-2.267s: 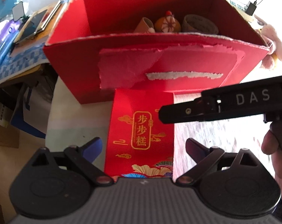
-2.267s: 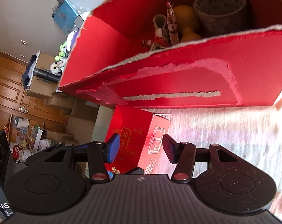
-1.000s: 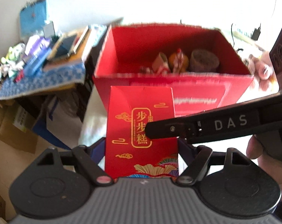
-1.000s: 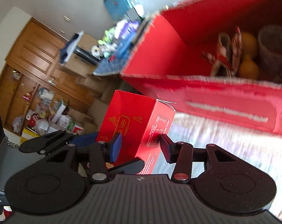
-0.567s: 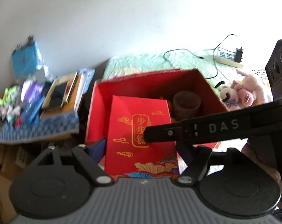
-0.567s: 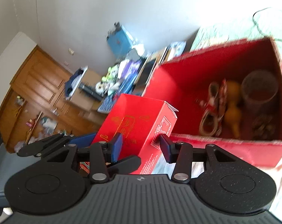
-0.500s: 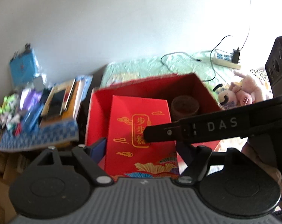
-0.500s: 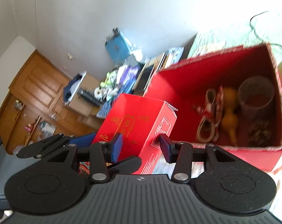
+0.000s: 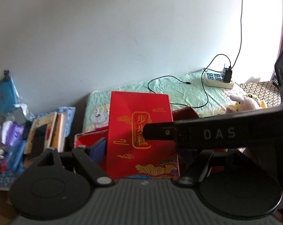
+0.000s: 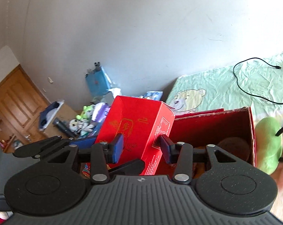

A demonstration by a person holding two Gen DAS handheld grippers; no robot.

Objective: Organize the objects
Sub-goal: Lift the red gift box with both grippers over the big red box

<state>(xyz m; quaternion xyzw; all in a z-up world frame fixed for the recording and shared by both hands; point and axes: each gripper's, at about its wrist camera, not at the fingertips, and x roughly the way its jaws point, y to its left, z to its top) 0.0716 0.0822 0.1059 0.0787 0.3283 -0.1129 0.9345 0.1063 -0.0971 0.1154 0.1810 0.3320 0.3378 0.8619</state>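
Observation:
A small red gift box with gold characters (image 9: 139, 131) is held up in the air by both grippers. My left gripper (image 9: 141, 148) is shut on its two sides. My right gripper (image 10: 140, 147) is shut on the same box (image 10: 137, 129) across its corner; one of its fingers (image 9: 197, 133) crosses the left wrist view. The box hangs over the big open red carton (image 10: 216, 123), which holds a round brown cup (image 10: 233, 146). The carton's near corner (image 9: 87, 138) shows in the left wrist view; most of it is hidden.
The carton sits on a bed with a green sheet (image 9: 179, 90). A power strip with a black cable (image 9: 218, 78) lies at the back. Plush toys (image 9: 242, 103) lie right, a green one (image 10: 269, 144) beside the carton. Books and clutter (image 9: 42, 131) stand left.
Both grippers have lifted the small red box from beside the carton up above its open top. The views have tilted up toward the wall, and the carton has dropped low in both.

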